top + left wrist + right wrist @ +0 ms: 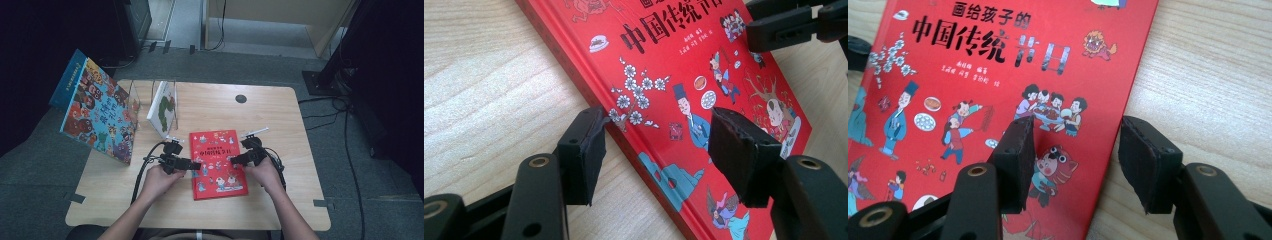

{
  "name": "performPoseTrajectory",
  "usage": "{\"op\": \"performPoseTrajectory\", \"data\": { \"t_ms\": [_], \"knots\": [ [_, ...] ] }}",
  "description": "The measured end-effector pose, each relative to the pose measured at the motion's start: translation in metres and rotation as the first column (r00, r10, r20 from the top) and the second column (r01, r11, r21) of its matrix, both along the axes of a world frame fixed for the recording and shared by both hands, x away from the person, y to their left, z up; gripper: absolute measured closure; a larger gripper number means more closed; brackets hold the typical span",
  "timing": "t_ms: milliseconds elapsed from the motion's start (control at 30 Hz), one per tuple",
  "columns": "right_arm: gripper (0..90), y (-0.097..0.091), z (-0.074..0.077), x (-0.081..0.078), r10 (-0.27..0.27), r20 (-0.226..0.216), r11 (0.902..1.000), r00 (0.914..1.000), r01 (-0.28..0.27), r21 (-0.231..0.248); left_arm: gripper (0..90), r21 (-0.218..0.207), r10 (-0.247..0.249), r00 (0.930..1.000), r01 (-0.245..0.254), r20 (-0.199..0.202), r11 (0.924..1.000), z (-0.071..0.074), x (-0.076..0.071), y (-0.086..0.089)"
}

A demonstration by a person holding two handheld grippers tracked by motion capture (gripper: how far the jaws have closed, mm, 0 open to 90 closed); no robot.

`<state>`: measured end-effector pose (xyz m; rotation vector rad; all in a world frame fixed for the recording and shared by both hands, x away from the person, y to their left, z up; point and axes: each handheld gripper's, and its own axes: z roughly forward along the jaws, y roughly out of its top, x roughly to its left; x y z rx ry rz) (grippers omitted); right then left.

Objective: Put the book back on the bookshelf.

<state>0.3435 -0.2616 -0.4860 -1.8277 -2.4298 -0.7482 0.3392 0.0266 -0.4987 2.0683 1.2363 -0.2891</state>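
Two tools, left [196,165] and right [234,160], released, straddling red book [218,162] edges on tabletop [280,125]; clench evenly, lift level.

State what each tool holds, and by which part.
Nothing: the left tool and right tool each straddle a side edge of the red book, jaws open.

Black left gripper [196,165] and right gripper [233,160], brass-coloured rivets, trailing black cables.

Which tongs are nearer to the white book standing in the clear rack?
Left. The left tongs sit at the red book's left edge, just below the white book. The right tongs sit at the red book's right edge, farther away.
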Motion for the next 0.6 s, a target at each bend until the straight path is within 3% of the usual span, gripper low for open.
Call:
{"op": "performPoseTrajectory", "data": {
  "t_ms": [167, 300, 600],
  "knots": [
    [49.5, 0.004, 0.003, 0.007, -0.008, -0.058, 0.9997, 0.9983, 0.007, -0.023, 40.8, -0.006, 0.009, 0.9999, -0.009, -0.012, 0.9999, 0.000, 0.001, 0.001],
    [50.5, 0.001, 0.003, 0.012, -0.052, -0.114, 0.9985, 0.9921, 0.054, 0.013, 41.9, -0.006, 0.010, 0.9998, -0.011, -0.014, 0.9999, 0.000, 0.001, 0.001],
    [52.3, -0.004, 0.005, 0.015, -0.066, -0.152, 0.9963, 0.9862, 0.073, 0.045, 41.8, -0.007, 0.014, 0.9998, -0.014, -0.011, 0.9999, 0.000, 0.001, 0.001]
  ]
}}
